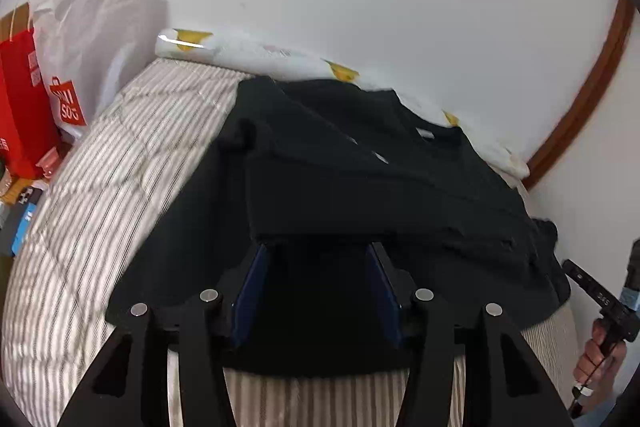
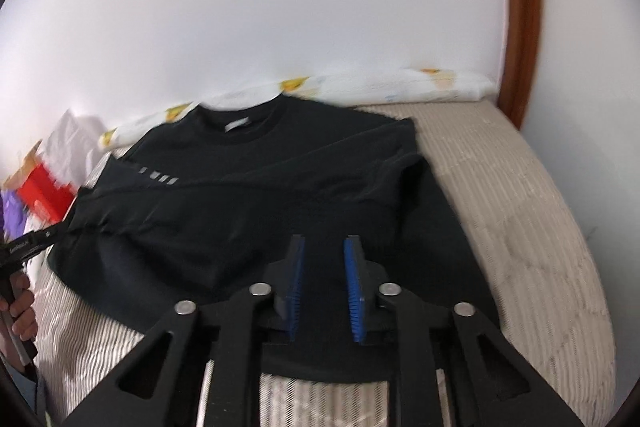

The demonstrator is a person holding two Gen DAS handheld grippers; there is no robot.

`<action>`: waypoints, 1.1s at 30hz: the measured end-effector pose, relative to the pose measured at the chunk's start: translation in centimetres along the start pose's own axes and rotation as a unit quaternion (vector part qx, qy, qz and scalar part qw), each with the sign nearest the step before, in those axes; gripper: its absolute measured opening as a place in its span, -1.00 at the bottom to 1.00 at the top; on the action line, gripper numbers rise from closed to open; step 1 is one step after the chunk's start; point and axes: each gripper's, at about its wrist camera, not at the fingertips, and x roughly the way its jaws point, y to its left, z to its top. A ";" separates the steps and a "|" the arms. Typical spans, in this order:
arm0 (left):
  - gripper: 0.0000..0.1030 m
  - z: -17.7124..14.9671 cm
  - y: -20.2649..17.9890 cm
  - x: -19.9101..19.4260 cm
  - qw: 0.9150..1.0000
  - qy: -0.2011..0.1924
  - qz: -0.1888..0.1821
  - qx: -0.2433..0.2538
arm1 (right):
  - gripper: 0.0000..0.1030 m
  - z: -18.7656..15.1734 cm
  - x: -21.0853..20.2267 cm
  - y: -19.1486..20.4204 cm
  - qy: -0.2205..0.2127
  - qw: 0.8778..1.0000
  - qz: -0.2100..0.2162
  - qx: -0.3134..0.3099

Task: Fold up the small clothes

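Observation:
A black long-sleeved top lies flat on a striped bed cover, collar toward the wall, both sleeves folded across the chest. It also shows in the left wrist view. My left gripper is open over the hem area on the garment's left side, its blue pads wide apart and holding nothing. My right gripper is open with a narrower gap, above the hem at the garment's right side, empty.
A rolled white cloth with yellow prints lies along the wall. Red and white shopping bags stand past the bed's left edge. A brown wooden frame rises at the right. The bed cover drops off at left.

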 end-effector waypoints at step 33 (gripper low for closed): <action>0.00 5.2 -2.5 7.7 0.997 -0.011 0.047 0.052 | -0.72 3.4 9.3 1.3 0.052 0.998 -0.028 -0.005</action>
